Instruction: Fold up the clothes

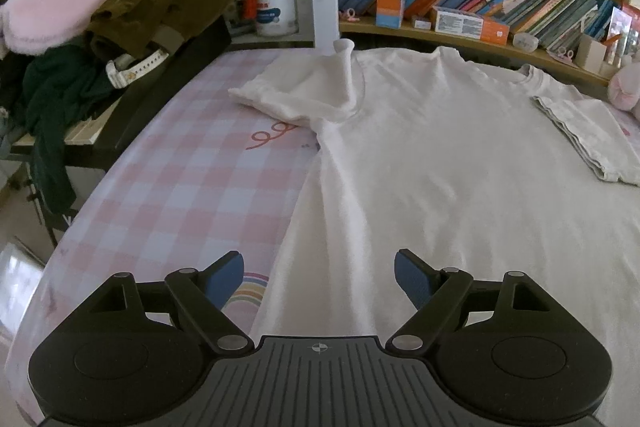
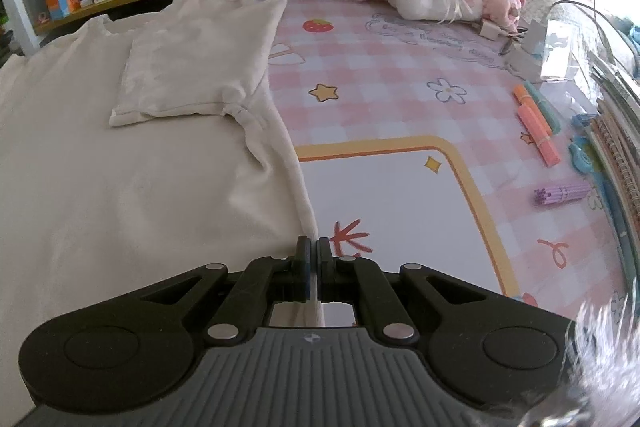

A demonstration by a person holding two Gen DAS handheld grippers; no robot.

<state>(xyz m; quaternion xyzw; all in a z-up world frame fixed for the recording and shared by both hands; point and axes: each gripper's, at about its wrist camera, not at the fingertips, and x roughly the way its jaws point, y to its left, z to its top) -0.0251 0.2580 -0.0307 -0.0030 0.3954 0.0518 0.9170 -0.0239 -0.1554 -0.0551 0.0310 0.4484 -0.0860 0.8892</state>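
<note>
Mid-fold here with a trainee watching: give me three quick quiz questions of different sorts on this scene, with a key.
1. True or false: the left gripper is clamped on the white cotton T-shirt.
2. The right gripper pinches the shirt's: A collar, B side edge, C folded sleeve?
3. Fill in: the shirt lies on a pink ___ mat.

Key: 1 false, its jaws stand open; 2 B; 3 checked.

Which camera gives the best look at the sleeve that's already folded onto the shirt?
The right wrist view: the folded sleeve lies whole, flat on the white T-shirt. The left wrist view catches it only at the far right edge, partly cropped.
</note>
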